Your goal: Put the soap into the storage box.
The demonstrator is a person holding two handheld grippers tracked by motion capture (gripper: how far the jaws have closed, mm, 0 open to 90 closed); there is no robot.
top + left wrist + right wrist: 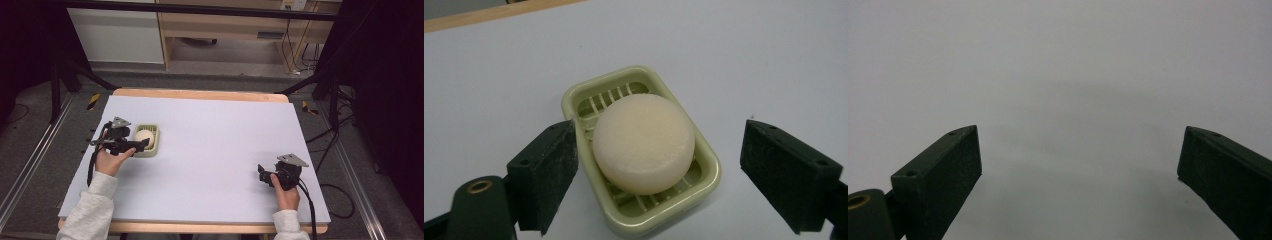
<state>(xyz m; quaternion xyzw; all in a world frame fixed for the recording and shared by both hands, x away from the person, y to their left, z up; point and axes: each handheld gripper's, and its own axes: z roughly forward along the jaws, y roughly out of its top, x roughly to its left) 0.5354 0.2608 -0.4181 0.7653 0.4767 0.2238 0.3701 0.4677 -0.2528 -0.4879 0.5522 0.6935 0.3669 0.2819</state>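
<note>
Soap [644, 143], round, matte, lies in ribbed green dish [709, 157]; left gripper [659, 172] gapes.

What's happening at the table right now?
A person holds a gripper in each hand. The left gripper is at the pale green soap dish, its jaws open on either side of the dish and the round cream soap lying in it. The right gripper is open over bare table, away from the dish.

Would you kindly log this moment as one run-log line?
left gripper: open, jaws astride soap dish | soap: round, lying in dish | right gripper: open, over bare table
</note>
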